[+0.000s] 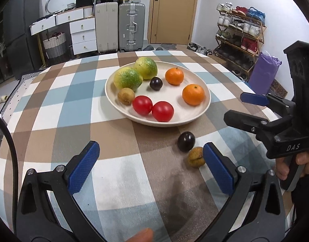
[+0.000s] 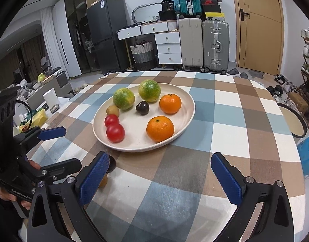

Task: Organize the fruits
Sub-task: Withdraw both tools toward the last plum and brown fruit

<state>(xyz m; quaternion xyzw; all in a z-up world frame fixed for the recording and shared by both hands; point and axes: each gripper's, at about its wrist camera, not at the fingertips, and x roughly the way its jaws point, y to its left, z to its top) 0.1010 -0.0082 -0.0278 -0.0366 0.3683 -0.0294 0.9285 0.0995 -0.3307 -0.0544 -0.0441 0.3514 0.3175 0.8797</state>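
Note:
A cream plate (image 1: pixel 164 123) (image 2: pixel 134 148) on the checked tablecloth holds two green-yellow citrus fruits (image 1: pixel 127 79), a kiwi (image 1: pixel 126 96), two tomatoes (image 1: pixel 162 111), two oranges (image 1: pixel 193 94) and a dark plum (image 1: pixel 156 83). In front of the plate, on the cloth, lie a second dark plum (image 1: pixel 186 141) and a small brown fruit (image 1: pixel 196 157). My left gripper (image 1: pixel 152 167) (image 2: pixel 67 149) is open and empty, with the brown fruit just outside its right finger. My right gripper (image 2: pixel 160 179) (image 1: pixel 241 109) is also open and empty; its left finger half hides the loose plum (image 2: pixel 112 164) and the brown fruit (image 2: pixel 103 180).
The table's round edge curves behind the plate. Beyond it stand suitcases (image 1: pixel 118 28), white drawers (image 1: pixel 83 36), a wooden door (image 1: pixel 172 12), a shoe rack (image 1: pixel 239 32) and a dark fridge (image 2: pixel 106 32). A hand grips each gripper's handle.

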